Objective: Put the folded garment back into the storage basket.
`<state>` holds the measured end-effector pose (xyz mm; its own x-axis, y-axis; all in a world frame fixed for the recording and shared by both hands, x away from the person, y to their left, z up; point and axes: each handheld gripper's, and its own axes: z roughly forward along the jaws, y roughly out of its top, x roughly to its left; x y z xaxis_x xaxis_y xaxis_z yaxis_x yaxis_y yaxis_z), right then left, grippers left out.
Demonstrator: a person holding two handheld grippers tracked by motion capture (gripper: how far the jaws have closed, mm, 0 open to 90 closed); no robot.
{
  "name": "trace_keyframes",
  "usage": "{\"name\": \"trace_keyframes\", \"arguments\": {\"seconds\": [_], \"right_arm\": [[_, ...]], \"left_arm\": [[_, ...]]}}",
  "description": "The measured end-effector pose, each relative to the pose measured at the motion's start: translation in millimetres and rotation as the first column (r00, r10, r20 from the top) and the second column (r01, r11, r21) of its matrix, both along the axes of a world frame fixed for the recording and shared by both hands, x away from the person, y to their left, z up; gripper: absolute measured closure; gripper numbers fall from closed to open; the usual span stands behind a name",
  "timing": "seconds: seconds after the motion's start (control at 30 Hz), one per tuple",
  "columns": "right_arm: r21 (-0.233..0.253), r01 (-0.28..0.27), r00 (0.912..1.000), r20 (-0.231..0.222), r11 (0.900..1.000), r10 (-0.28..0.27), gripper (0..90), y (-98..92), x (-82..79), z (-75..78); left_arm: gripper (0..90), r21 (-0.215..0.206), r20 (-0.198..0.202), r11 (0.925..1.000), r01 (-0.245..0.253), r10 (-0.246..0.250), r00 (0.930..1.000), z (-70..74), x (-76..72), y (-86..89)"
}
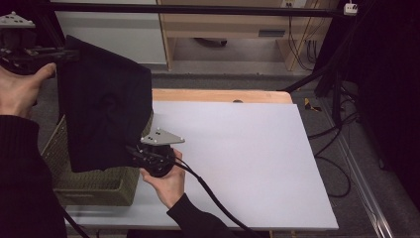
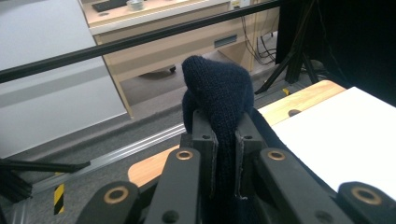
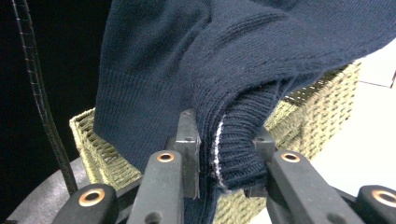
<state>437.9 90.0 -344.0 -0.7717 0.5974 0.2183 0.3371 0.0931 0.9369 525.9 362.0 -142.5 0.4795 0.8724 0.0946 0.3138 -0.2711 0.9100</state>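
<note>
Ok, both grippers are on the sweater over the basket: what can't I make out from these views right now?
- Inside of the woven basket: high view, hidden by the hanging navy sweater.
- Left gripper: in the high view it sits at the frame's left edge, its jaws behind the sweater.
- Right gripper: in the high view its jaws are hidden by the sweater's hem.
- Sweater's full shape: cut off by the frame in both gripper views.

White sheet covering the table, wooden desk behind, black cables on grey floor at right.
</note>
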Motion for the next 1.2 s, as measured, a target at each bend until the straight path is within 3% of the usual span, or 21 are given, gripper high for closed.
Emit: {"name": "trace_keyframes", "arguments": {"seconds": [0.47,0.7,0.87,0.9,0.93,0.97,1.03,1.07,1.1,1.13,1.17,1.2], "right_arm": [[-0.034,-0.001,1.0000,0.003,0.999,0.002,72.4,41.0,-2.0,-10.8],[-0.070,0.014,0.9999,-0.008,0.997,-0.014,72.1,58.9,-2.4,-24.2],[-0.098,0.027,0.9995,-0.015,0.995,-0.029,69.8,71.9,-3.2,-34.7],[-0.113,0.026,0.9996,-0.009,0.993,-0.027,66.1,74.8,-2.6,-37.4],[-0.143,0.026,0.9997,0.003,0.989,-0.026,56.7,78.0,-1.7,-40.1],[-0.174,0.027,0.9996,0.012,0.984,-0.025,46.8,79.6,-1.1,-42.3],[-0.231,0.040,0.9962,0.084,0.972,-0.021,28.2,74.0,-3.3,-40.0],[-0.249,0.054,0.9935,0.111,0.967,-0.027,14.6,68.8,-4.6,-36.7],[-0.254,0.056,0.9937,0.108,0.966,-0.029,14.4,61.7,-5.0,-32.1],[-0.226,0.040,0.9949,0.100,0.973,-0.018,16.6,52.6,-4.1,-27.5],[-0.184,0.032,0.9960,0.087,0.982,-0.016,13.9,43.2,-2.2,-23.2],[-0.162,0.037,0.9965,0.081,0.986,-0.024,12.8,33.9,0.0,-19.2]], "left_arm": [[82.4,0.015,-0.033,0.9998,-0.014,0.015,0.9993,-17.2,8.0,31.9],[82.3,0.007,-0.072,0.9998,-0.019,0.020,0.9972,-37.4,20.8,45.0],[82.1,0.017,-0.132,0.9988,-0.045,0.047,0.9901,-58.3,38.9,54.2],[81.7,0.016,-0.150,0.9980,-0.062,0.064,0.9866,-64.5,43.7,56.8],[80.4,0.010,-0.170,0.9965,-0.083,0.084,0.9819,-72.7,49.8,60.3],[76.1,0.022,-0.217,0.9854,-0.169,0.169,0.9614,-97.3,64.4,68.9],[48.0,-0.021,-0.247,0.9670,-0.254,0.241,0.9385,-126.2,74.3,77.6],[48.3,-0.047,-0.278,0.9601,-0.276,0.252,0.9268,-138.3,75.8,81.1],[47.5,-0.063,-0.293,0.9531,-0.296,0.266,0.9183,-148.0,76.0,83.2],[44.4,-0.063,-0.293,0.9531,-0.296,0.266,0.9183,-148.0,76.0,83.2],[39.5,-0.098,-0.319,0.9476,-0.304,0.260,0.9114,-160.4,73.5,83.8],[37.2,-0.098,-0.319,0.9476,-0.304,0.260,0.9114,-160.4,73.5,83.8]]}}
